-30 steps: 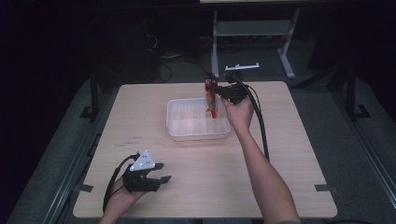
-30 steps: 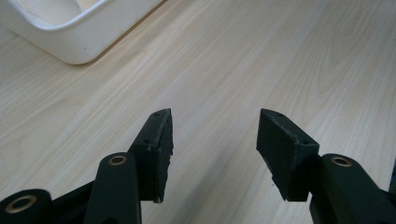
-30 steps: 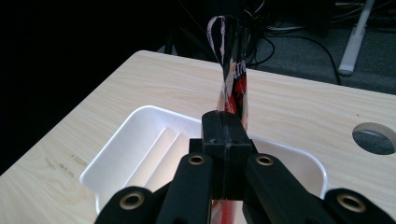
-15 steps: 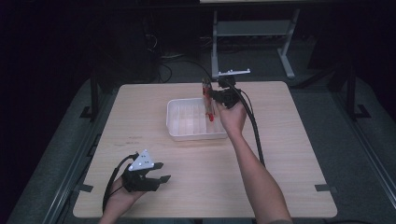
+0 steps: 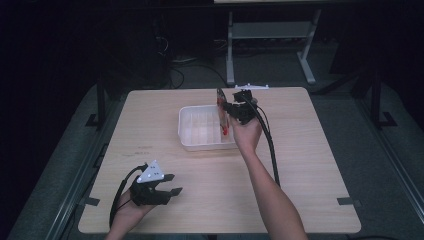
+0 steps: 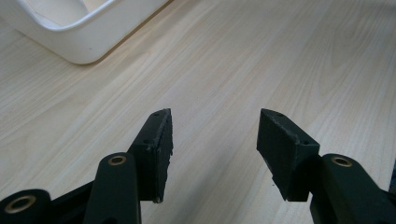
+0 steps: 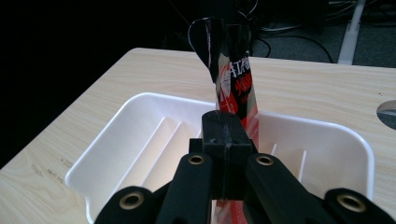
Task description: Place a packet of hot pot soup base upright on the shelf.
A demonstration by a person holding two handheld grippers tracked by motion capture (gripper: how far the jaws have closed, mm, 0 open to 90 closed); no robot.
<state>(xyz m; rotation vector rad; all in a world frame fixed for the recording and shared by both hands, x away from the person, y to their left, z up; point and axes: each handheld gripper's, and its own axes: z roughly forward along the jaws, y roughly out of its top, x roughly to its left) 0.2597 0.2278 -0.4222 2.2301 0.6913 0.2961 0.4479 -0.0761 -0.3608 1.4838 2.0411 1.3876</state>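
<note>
While the left gripper (image 5: 167,184) rests spread and empty on the pale wooden table (image 5: 310,165), well short of the white ribbed plastic tray (image 5: 197,142), the right gripper (image 5: 226,108) pinches a slim red-and-black foil sachet (image 7: 236,91) upright over the tray's right end. Judging by this, the sachet is not yet released; lowering and letting go remain.

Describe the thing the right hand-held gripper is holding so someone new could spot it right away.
Start at the wooden table and find the white ribbed tray near its far edge. Above the tray's right side, the right hand-held gripper is shut on a slim packet. It is the scene's only red, black and white item, standing upright.
</note>
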